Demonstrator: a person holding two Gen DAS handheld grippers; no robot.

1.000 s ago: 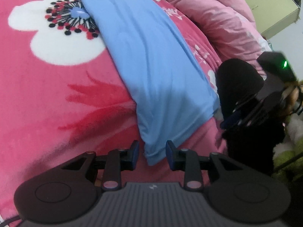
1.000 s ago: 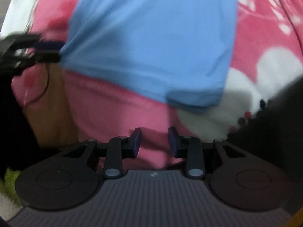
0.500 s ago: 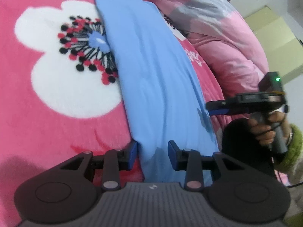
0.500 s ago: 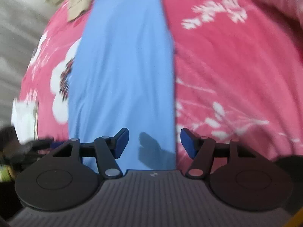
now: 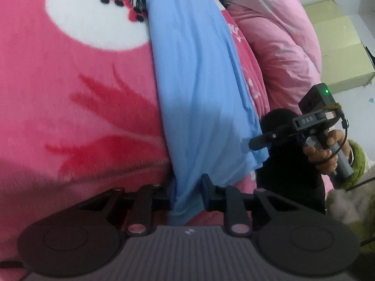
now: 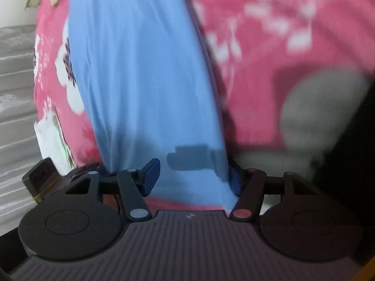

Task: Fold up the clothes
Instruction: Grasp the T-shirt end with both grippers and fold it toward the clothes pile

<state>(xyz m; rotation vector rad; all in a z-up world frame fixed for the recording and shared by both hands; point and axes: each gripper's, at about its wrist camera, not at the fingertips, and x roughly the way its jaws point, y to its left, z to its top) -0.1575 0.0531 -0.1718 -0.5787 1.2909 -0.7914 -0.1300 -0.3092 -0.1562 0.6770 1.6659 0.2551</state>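
**Taking both near corners of the blue garment**

My left tool is closing on the near left corner of the blue garment, a bunched wad of cloth between its jaws; I judge the pads are already pressing it. My right tool stands released at the other near corner, with cloth lying between its spread jaws and only the far pad touching the edge. In the left view it sits at three o'clock, off the garment's right hem, in my hand.

The garment lies as a long narrow strip on the pink floral blanket over the bed, running from six o'clock up to twelve. A pink quilt is heaped at one o'clock.

To do this well, I should pinch every layer at each corner, keep both tools level, then carry the hem evenly toward twelve.
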